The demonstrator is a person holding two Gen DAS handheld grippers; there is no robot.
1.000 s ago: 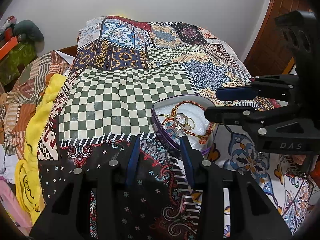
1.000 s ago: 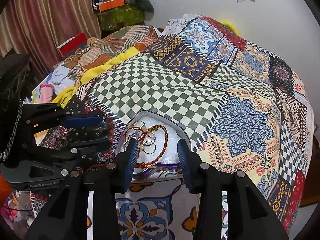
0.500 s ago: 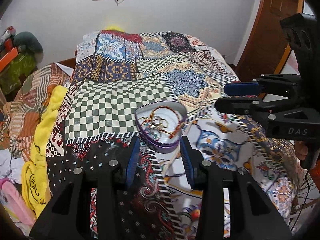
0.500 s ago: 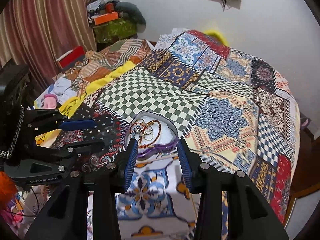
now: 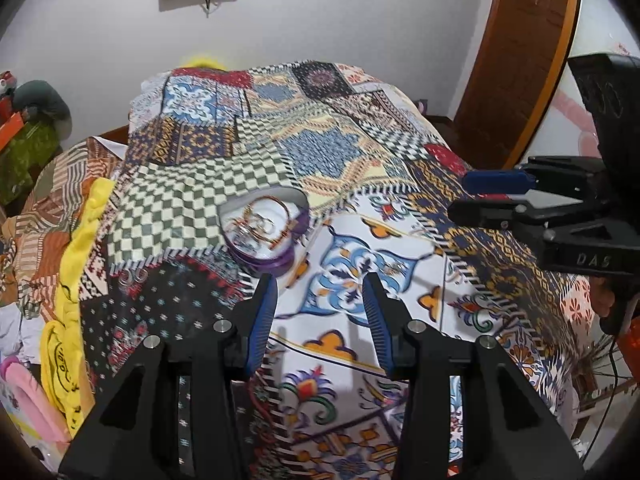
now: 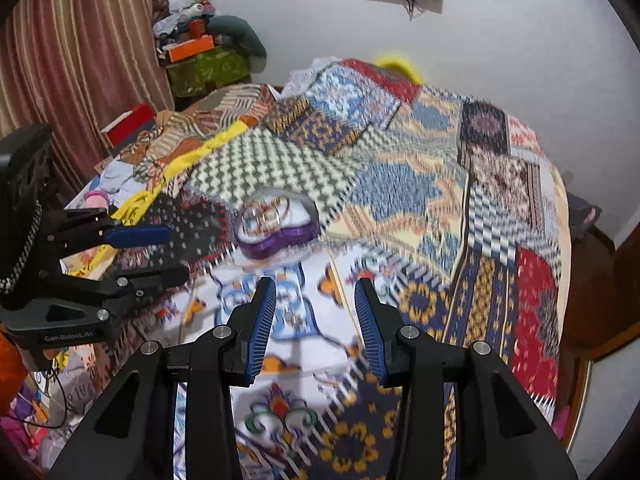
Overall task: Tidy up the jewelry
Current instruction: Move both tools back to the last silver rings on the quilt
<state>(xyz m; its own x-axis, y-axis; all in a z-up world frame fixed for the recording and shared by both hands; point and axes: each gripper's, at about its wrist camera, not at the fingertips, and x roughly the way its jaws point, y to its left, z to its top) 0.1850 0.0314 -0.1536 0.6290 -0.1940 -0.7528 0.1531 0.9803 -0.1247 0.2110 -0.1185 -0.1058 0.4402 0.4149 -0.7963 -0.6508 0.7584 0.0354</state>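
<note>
A purple heart-shaped jewelry box [image 5: 266,232] sits open on the patchwork bedspread, holding a red beaded necklace and gold rings [image 5: 256,226]. It also shows, blurred, in the right wrist view [image 6: 276,224]. A small pair of rings [image 5: 134,276] lies on the dark patch left of the box. Another small shiny piece [image 6: 290,314] lies on the white patch between my right fingers. My left gripper [image 5: 320,292] is open and empty, hovering short of the box. My right gripper [image 6: 315,300] is open and empty, also back from the box.
The bedspread [image 5: 360,168] covers the bed. Yellow cloth [image 5: 76,264] and piled clothes [image 5: 24,240] lie at the left edge. A wooden door [image 5: 520,60] is at the right, a curtain [image 6: 60,60] and stacked items [image 6: 204,56] at the far left.
Both grippers have pulled back and up from the heart box, which now looks smaller and farther. Both stay open and empty.
</note>
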